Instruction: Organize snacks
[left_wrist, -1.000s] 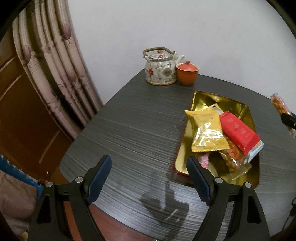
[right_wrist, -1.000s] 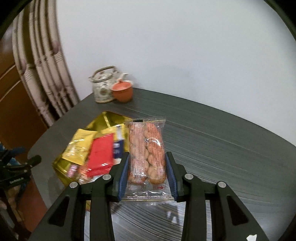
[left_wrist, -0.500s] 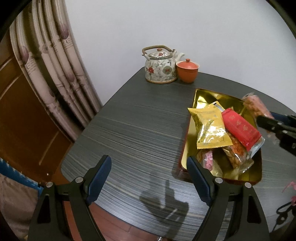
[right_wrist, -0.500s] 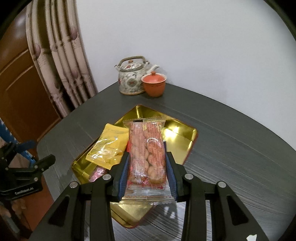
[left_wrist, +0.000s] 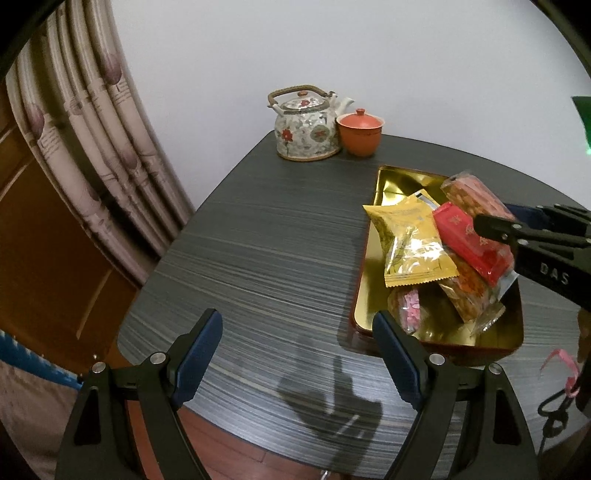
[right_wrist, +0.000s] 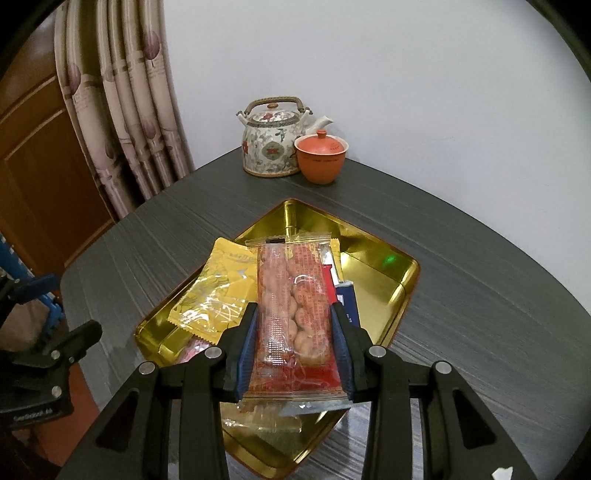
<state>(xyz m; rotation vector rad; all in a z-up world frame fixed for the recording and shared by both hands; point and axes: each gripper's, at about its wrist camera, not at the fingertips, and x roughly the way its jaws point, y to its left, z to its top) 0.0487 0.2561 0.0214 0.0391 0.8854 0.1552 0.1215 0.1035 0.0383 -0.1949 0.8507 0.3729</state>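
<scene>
clear plastic wrapped the peanut packet (right_wrist: 291, 314), and the right gripper (right_wrist: 293, 332) was closed on its long edges, holding it lengthwise over the gold tray (right_wrist: 380, 273). the packet hung above the snacks already lying there: a yellow packet (right_wrist: 218, 291), a red packet (left_wrist: 472, 240) and another clear nut packet (left_wrist: 469, 291) under them. whether the held packet touched the pile or cleared it was hard to judge from the wrist view; from the left side it looked raised above the red one.

the left gripper (left_wrist: 295, 354) was wide open with nothing in it, low over the near edge of the dark tabletop (left_wrist: 258, 251), just beside the tray's near left corner.

judging by the task, the step in hand was setting this packet into the tray. to do it well, the right gripper would have to come down until the packet rested on the pile or on the bare gold floor toward the far corner, then open fully before lifting, so the film did not cling to a pad and drag out. a flat, level release suited it, since a slippery wrapper laid on a slope of other wrappers could slide toward the rim. the teapot (right_wrist: 273, 144) and the orange lidded cup (right_wrist: 321, 155) stood well apart at the far edge.
</scene>
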